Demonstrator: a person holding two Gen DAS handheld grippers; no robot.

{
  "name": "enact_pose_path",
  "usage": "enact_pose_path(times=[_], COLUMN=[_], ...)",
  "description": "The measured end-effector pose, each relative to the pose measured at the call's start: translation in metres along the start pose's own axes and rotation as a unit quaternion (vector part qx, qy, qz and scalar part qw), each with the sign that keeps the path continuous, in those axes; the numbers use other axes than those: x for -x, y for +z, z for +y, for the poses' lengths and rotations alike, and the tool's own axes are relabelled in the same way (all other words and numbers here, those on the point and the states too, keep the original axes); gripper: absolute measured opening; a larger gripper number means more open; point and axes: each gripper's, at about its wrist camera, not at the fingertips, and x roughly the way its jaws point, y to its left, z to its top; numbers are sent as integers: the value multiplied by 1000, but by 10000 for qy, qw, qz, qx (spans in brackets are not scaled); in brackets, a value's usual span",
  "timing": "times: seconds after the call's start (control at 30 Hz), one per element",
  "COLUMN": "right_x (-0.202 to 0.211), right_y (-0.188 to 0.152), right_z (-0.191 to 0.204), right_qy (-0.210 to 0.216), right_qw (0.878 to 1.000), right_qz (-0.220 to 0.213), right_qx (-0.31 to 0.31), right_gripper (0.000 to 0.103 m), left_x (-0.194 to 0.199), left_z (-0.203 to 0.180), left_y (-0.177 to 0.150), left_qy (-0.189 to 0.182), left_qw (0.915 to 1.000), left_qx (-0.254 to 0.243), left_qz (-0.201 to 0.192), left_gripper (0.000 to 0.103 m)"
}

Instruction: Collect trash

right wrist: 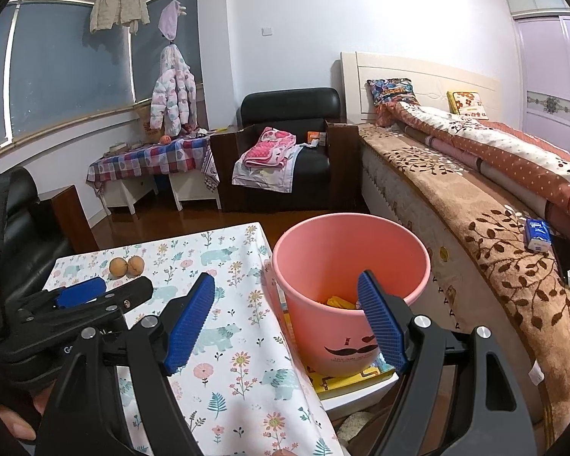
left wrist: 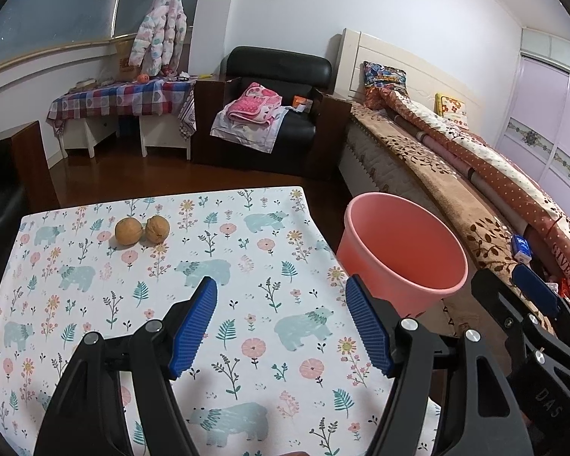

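Observation:
Two brown walnut-like pieces [left wrist: 142, 230] lie side by side at the far left of a table under a bear-and-flower cloth [left wrist: 171, 304]; the right wrist view shows them too [right wrist: 127, 266]. A pink bin [left wrist: 402, 250] stands just off the table's right edge, with yellow scraps [right wrist: 338, 302] at its bottom. My left gripper [left wrist: 281, 323] hangs open above the cloth, nothing between its blue pads. My right gripper [right wrist: 285, 319] is open too, over the table edge and the bin [right wrist: 345, 266]. Each gripper appears at the other's side: right [left wrist: 528, 296], left [right wrist: 91, 296].
A bed with a brown leaf-print blanket [right wrist: 494, 228] runs along the right, a blue tissue pack [right wrist: 537, 233] on it. A black armchair [left wrist: 273, 114] with folded laundry and a checked-cloth side table [left wrist: 121, 98] stand across the wooden floor. The bin rests on a yellow book [right wrist: 357, 378].

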Motion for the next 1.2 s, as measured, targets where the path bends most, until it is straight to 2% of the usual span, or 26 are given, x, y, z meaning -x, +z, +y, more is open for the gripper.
enact_pose_path(times=[0.47,0.77,1.2], right_x=[-13,-21,-43], right_y=[-1,5,9], right_z=[-3,-4,-19], right_qy=[-37,15,137], right_qw=[9998,9998,9989], right_qz=[178,183,384], right_qx=[-77,-106,-210], right_gripper=[78,78,78], left_x=[-8,-11,-28], left_z=[3,6,-16], left_y=[0,18,30], left_qy=[63,206,300], left_qw=[10000,9998,9990], left_qx=[-34,-41,-205], left_qz=[32,15,256], left_gripper=[69,69,67])
